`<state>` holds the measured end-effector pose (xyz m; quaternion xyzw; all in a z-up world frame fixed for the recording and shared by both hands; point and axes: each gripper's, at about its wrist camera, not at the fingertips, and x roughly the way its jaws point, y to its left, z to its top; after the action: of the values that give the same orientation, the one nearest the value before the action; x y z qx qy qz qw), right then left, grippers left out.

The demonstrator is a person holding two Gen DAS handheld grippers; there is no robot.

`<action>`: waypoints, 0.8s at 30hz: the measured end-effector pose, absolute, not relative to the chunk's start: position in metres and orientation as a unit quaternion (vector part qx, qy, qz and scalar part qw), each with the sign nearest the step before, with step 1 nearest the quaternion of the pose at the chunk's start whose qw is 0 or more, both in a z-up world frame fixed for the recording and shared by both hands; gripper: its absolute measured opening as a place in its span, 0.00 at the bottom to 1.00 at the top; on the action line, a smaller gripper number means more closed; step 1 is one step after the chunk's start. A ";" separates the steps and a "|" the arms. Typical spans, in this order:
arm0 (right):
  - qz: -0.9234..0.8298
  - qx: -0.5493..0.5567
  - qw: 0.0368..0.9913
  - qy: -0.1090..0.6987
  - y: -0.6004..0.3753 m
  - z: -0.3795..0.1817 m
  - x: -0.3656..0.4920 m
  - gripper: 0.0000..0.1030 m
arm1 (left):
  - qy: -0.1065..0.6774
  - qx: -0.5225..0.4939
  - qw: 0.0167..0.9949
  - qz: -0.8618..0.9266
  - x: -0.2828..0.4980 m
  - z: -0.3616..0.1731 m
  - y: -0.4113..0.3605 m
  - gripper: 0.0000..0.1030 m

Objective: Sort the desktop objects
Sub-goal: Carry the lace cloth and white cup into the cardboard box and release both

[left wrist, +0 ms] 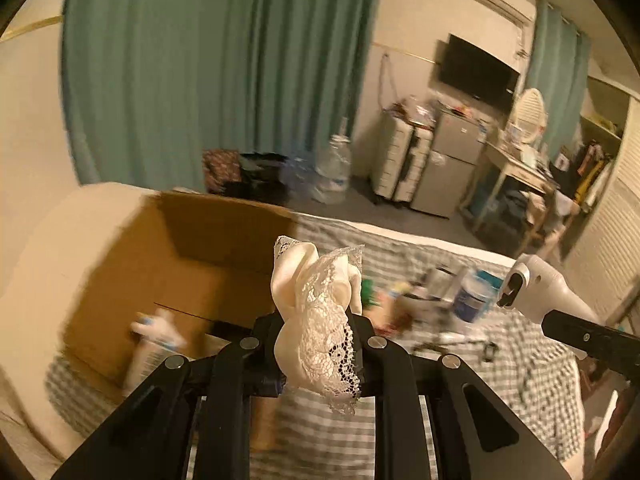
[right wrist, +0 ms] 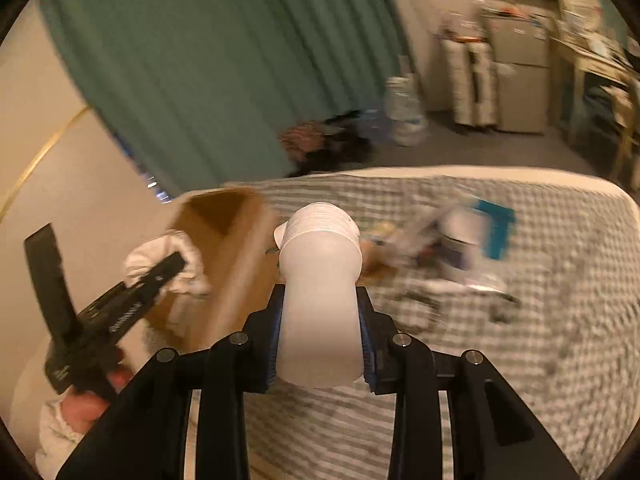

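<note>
Lace-trimmed cream cloth [left wrist: 316,312] clenched in my left gripper [left wrist: 318,332] above the checked bedspread [left wrist: 440,248], beside the cardboard box [left wrist: 192,248], stacked white cups [right wrist: 320,280] pinched in my right gripper [right wrist: 320,316].

Your left jaws hold satiny cream cloth [left wrist: 316,312] edged with openwork lace. Your right jaws hold matt white paper cups [right wrist: 320,280]. At centre left, the box [left wrist: 188,256] is plain brown cardboard.

A home bedroom: checked bed [left wrist: 400,248], curtains [left wrist: 200,72], small fridge [left wrist: 448,160].
</note>
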<state>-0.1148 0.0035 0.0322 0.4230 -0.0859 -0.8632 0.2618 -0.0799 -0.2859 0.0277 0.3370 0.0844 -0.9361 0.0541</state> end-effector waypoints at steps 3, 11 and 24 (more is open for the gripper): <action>-0.847 0.428 0.308 -0.071 -0.059 0.034 -0.124 0.31 | 0.082 0.341 0.084 -0.933 -0.079 0.025 -0.333 0.19; -0.810 0.465 0.355 -0.036 -0.185 -0.010 -0.145 0.31 | 0.088 0.368 0.123 -0.917 -0.087 -0.020 -0.407 0.19; -0.827 0.443 0.340 -0.062 -0.184 -0.003 -0.156 0.50 | 0.078 0.392 0.102 -0.911 -0.086 -0.043 -0.385 0.89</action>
<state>-0.1562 -0.1837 -0.0035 0.4434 -0.0616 -0.8270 0.3400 -0.0860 -0.3847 -0.0430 0.3917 0.0781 -0.9110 0.1023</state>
